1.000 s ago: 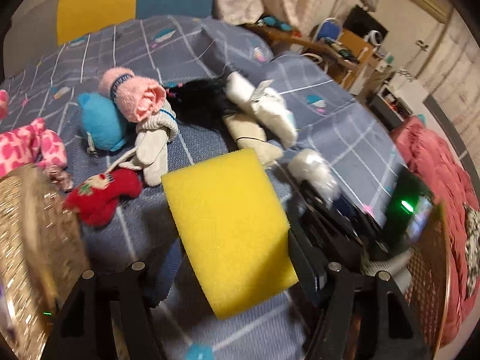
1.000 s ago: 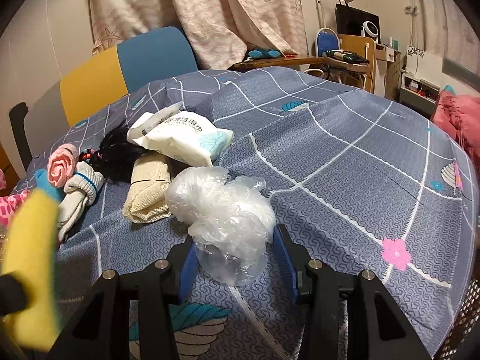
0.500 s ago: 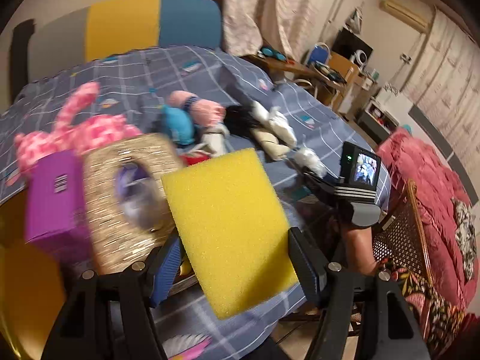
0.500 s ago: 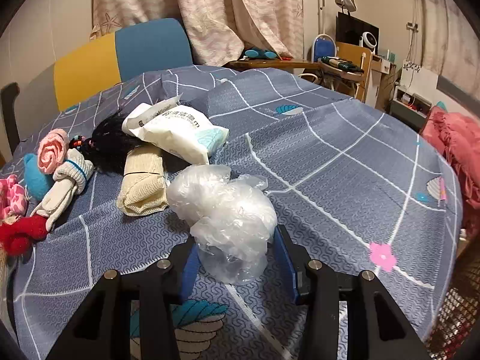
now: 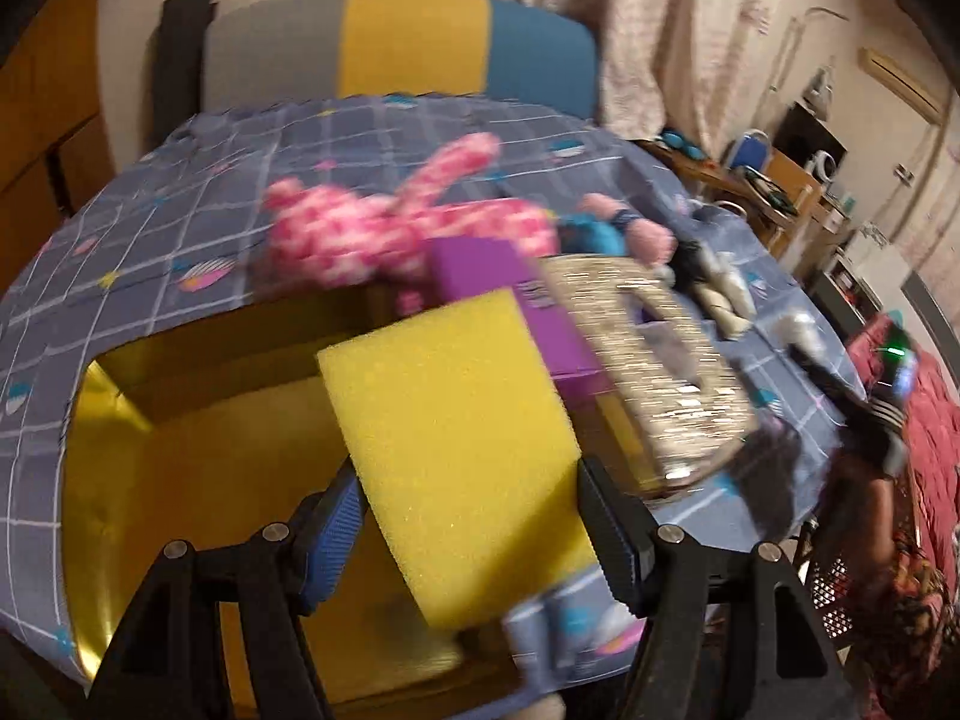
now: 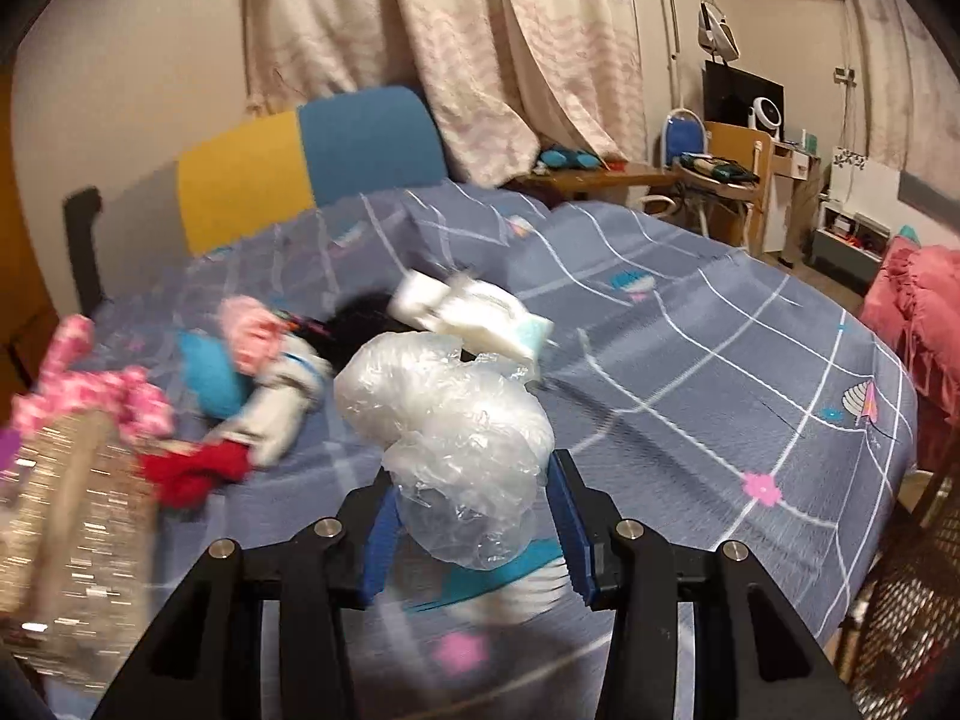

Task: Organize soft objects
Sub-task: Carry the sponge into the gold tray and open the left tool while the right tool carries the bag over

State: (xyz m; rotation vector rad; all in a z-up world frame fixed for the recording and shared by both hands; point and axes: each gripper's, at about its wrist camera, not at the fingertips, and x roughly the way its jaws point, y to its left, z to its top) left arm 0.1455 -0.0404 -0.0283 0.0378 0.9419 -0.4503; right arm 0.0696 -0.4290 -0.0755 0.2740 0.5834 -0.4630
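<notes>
Left gripper [image 5: 471,525] was clamped on the yellow sponge [image 5: 456,444] — blue pads pressed on both edges, sponge tilted and held in the air over a gold-lined open box [image 5: 198,450]. The box sat on the bed [image 5: 150,222], with the patterned blue sheet around its rim. Behind the sponge a purple box [image 5: 498,276] stood at the gold box's far edge, with a glittery woven basket [image 5: 654,360] just beside it on the right. Beyond those, a pink spotted plush [image 5: 384,228] lay on the sheet; further right were a blue toy and a pink rolled sock, blurred. Right gripper [image 6: 471,519] was closed on a crumpled clear plastic bag [image 6: 444,414] — the bag bulged above the jaws and was lifted off the sheet. Past it on the bed: a white packet [image 6: 480,312] against something black and furry, a pink sock roll [image 6: 249,330], a blue plush [image 6: 210,375], a white sock [image 6: 276,414] and a red sock [image 6: 198,468], all loose and near each other. The basket showed at that view's left edge, heavily blurred. A yellow-and-blue chair back [image 6: 306,162] stood behind the bed.
</notes>
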